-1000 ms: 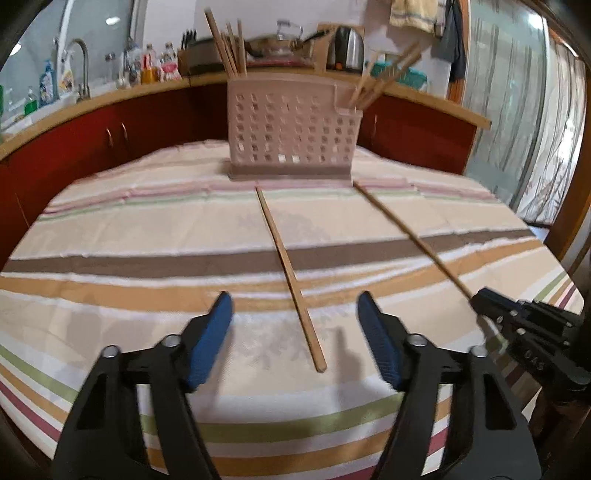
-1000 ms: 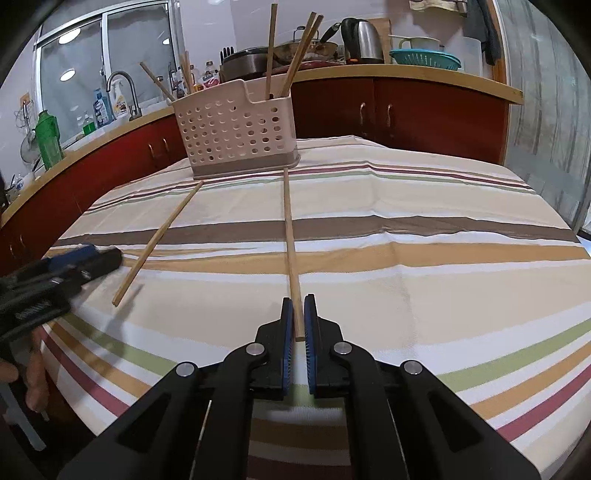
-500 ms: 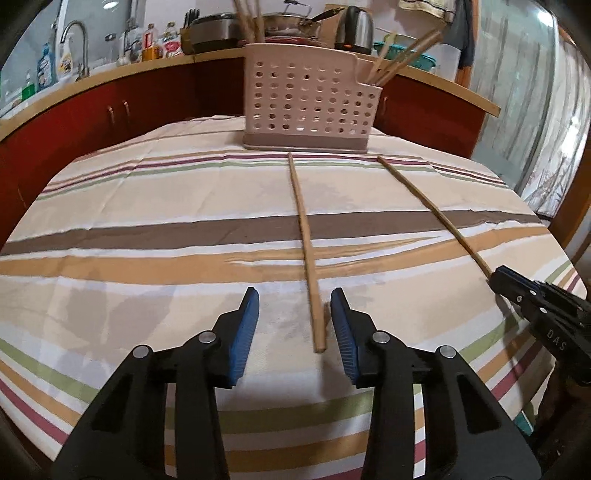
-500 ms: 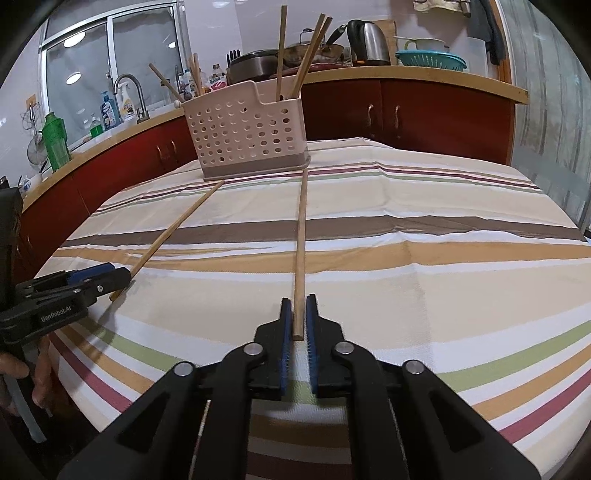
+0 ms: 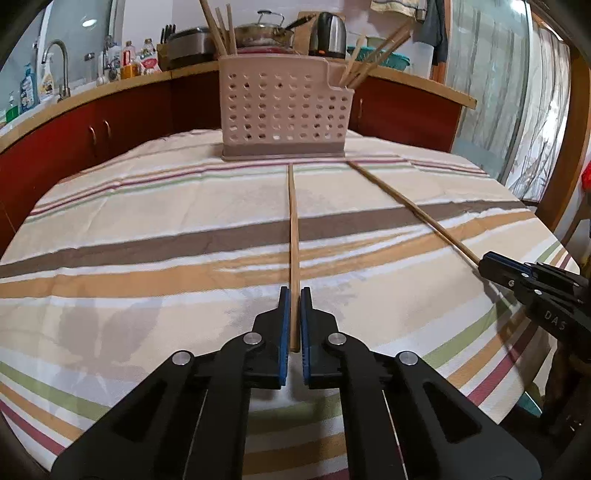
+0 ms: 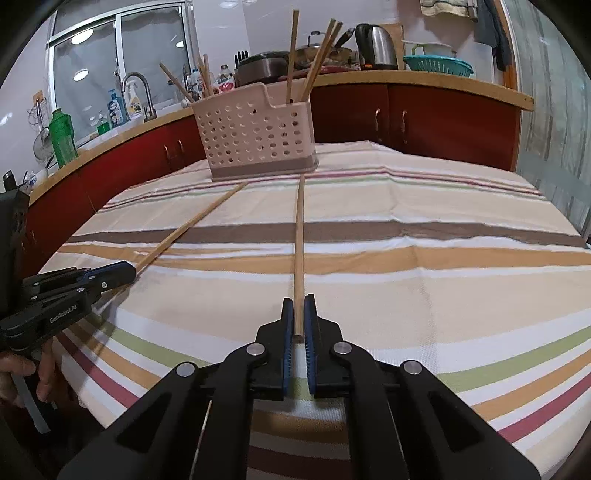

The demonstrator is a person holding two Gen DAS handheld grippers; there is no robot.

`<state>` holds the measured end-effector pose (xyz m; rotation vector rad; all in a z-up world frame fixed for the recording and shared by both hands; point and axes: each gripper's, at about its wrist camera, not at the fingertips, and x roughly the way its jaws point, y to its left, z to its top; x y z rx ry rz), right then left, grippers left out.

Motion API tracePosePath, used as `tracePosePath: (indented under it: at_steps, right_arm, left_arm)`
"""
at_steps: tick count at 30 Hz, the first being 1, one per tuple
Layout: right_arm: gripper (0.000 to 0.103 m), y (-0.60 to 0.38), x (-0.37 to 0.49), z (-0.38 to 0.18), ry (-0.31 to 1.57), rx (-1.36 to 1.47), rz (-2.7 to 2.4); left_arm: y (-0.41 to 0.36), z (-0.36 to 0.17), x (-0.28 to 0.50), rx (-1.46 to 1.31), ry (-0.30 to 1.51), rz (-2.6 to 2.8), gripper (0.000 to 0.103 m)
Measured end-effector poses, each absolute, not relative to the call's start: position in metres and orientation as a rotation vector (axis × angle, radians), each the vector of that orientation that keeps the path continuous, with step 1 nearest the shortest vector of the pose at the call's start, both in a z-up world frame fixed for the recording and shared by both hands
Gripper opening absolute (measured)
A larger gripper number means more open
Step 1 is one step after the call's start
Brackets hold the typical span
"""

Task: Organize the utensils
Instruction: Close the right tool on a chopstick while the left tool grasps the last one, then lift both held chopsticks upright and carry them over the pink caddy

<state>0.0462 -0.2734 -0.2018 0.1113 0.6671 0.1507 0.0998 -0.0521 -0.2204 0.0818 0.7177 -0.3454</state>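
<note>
Nearest to me, the left gripper (image 5: 294, 325) had just been closing, and its blue pads now pinched the near end of a wooden chopstick (image 5: 293, 236) that lay straight up the striped tablecloth (image 5: 147, 229). Beside it the right gripper (image 6: 299, 325) was likewise clamped on the near end of a second chopstick (image 6: 298, 236), which ran alongside the first and angled slightly from it. From what I could see, both sticks were gripped at the tips only, their far ends lying just in front of the holder; whether they rested on the cloth along their length I could not tell.

Further out, at the far side of the table, stood the perforated pink utensil holder (image 5: 282, 110). Several chopsticks (image 6: 314, 59) already stood upright in its lower end compartment, and a few more (image 5: 219, 27) leaned out at the other end, so a good part of the sorting looked finished.

By my reckoning these two were the last loose pieces on the cloth. What remained was to lift each one, carry it across, and drop it into a compartment of the holder.
</note>
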Motion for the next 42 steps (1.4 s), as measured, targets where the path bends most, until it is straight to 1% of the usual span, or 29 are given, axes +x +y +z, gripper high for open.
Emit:
tracePosePath:
  at_steps: [13,22,30,42]
  right_arm:
    - [0.007,-0.276,0.026,-0.135,0.495,0.095,0.151]
    - [0.007,-0.277,0.019,-0.104,0.417,0.089,0.152]
    - [0.007,-0.279,0.015,-0.086,0.379,0.098,0.163]
    - [0.007,-0.275,0.038,-0.063,0.33,0.075,0.188]
  left_arm:
    - [-0.028,-0.156,0.084,0.025,0.523,-0.291,0.006]
    - [-0.017,-0.111,0.07,-0.006,0.395,-0.275,0.006]
    - [-0.013,-0.087,0.061,-0.006,0.344,-0.277,0.006]
    - [-0.014,-0.072,0.072,0.005,0.306,-0.271,0.006]
